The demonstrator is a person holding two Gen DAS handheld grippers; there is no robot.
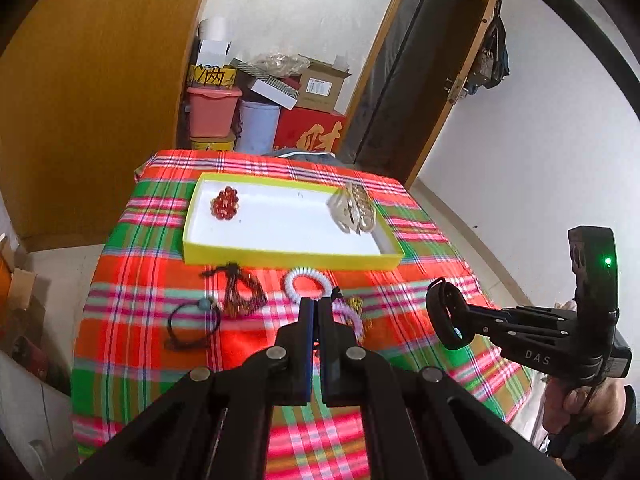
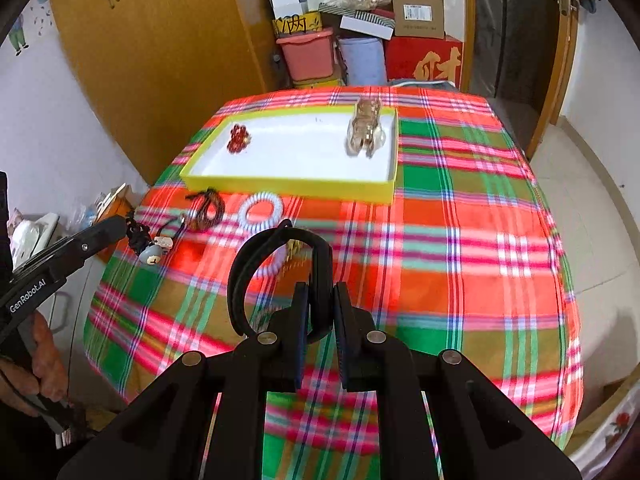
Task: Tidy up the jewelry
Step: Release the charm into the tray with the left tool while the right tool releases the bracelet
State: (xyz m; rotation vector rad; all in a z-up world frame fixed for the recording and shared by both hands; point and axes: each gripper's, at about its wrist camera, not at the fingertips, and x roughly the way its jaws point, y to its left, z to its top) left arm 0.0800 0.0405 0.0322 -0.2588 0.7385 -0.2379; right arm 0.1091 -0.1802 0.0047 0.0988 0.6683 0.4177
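Note:
A yellow-rimmed tray (image 1: 292, 258) (image 2: 288, 188) on the plaid cloth holds a red bead bracelet (image 1: 225, 204) (image 2: 239, 138) and a clear bag of jewelry (image 1: 354, 212) (image 2: 366, 128). In front of it lie a brown bead strand (image 1: 240, 292) (image 2: 206, 208), a white coil band (image 1: 306, 285) (image 2: 261, 210), a second coil (image 1: 354, 316) and a black cord bracelet with a bead (image 1: 205, 303) (image 2: 153, 258). My right gripper (image 2: 320, 288) (image 1: 460, 314) is shut on a black band (image 2: 240, 276) (image 1: 434, 308), above the cloth. My left gripper (image 1: 318, 304) (image 2: 120, 222) is shut, above the second coil; a small dark bit shows at its tips.
Boxes, a pink bin (image 1: 212, 112) and a blue bucket (image 2: 362, 60) stand behind the table. A wooden wardrobe (image 1: 100, 100) rises at the left, a door frame (image 1: 452, 92) at the right. The cloth drops off at the left and right table edges. A hand grips each handle.

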